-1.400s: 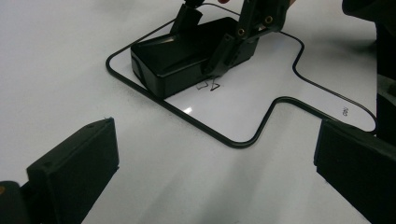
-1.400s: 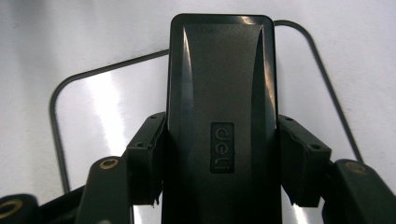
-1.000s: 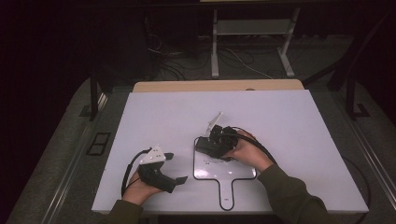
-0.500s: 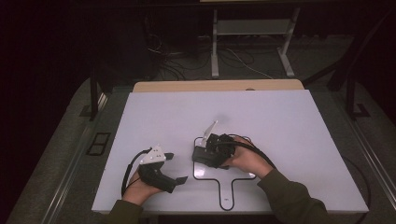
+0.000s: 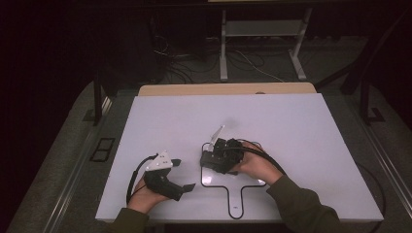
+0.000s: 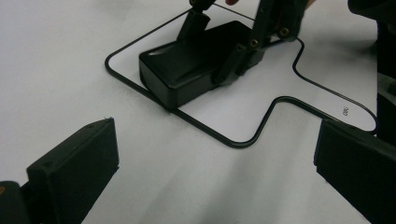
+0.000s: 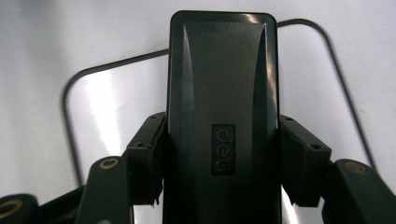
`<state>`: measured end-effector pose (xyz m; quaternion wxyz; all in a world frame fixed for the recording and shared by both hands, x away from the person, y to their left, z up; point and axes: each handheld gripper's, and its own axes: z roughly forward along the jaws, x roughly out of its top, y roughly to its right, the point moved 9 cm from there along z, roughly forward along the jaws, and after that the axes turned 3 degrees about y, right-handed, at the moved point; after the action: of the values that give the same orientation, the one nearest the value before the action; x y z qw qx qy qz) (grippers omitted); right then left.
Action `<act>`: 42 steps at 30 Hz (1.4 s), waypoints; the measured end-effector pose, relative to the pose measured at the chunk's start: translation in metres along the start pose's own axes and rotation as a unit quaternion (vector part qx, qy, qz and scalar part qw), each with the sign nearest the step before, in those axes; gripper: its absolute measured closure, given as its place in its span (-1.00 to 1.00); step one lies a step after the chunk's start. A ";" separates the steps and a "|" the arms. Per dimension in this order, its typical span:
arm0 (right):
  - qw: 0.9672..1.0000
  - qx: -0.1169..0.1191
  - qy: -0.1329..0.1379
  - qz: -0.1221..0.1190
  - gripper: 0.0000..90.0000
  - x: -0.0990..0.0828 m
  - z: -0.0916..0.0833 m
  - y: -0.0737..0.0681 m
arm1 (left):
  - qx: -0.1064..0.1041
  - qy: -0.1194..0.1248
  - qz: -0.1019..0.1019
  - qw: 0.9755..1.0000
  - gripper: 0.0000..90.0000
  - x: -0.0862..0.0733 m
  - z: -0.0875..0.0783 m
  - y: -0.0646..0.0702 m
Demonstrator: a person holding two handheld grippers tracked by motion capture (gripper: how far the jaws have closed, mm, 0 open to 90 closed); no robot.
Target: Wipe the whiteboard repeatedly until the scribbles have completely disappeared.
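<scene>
Right gripper: I see my right gripper (image 5: pixel 210 160) low over the table near its front middle, held in the right hand (image 5: pixel 255 165); in the right gripper view its two jaws press on the long sides of a black box (image 7: pixel 223 116), one pad on each flank, pinching it firmly.

Black box: a flat, oblong black case with rounded corners and a small embossed label on its top face; in the left gripper view I see the black box (image 6: pixel 187 70) lying flat, its underside on the white surface; it sits inside the square part of the black outline (image 6: pixel 243 142), its near corner just beside the line.

Black outline: a thin dark line drawn on the white table (image 5: pixel 301 126), shaped as a rounded square with a narrow stem that runs toward my side; a small mark is printed in the stem, too small for me to read.

Left gripper: my left gripper (image 5: pixel 183 174) rests near the front left of the table in the left hand (image 5: pixel 145 194), well apart from the box; in the left gripper view its jaws stand spread wide with only bare table between them, pointed toward the box and the outline.

Cables: a dark cable (image 5: pixel 265 154) loops from the right gripper over the right hand.
</scene>
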<state>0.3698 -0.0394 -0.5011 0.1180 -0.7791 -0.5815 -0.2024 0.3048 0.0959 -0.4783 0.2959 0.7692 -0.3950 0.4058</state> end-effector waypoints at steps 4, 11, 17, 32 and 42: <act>1.000 0.005 -0.001 -0.008 -0.14 0.000 0.000 -0.003 | 0.001 0.000 0.001 1.000 -1.00 0.000 0.000 0.000; 1.000 -0.014 -0.001 0.015 -0.14 -0.001 0.000 0.013 | 0.001 0.001 -0.001 1.000 -1.00 0.000 0.000 0.000; 1.000 0.004 -0.003 -0.004 -0.14 0.000 0.000 0.000 | 0.001 0.000 0.001 1.000 -1.00 0.000 0.000 0.000; 1.000 0.008 -0.009 -0.004 -0.14 0.000 0.000 -0.003 | 0.000 -0.001 -0.002 1.000 -1.00 0.000 0.001 0.000; 1.000 -0.004 -0.008 0.015 -0.14 0.001 0.000 0.004 | 0.001 0.000 -0.001 1.000 -1.00 0.000 0.001 0.000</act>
<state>0.3737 -0.0398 -0.5009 0.1134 -0.7896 -0.5700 -0.1969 0.3051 0.0951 -0.4788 0.2955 0.7702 -0.3937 0.4056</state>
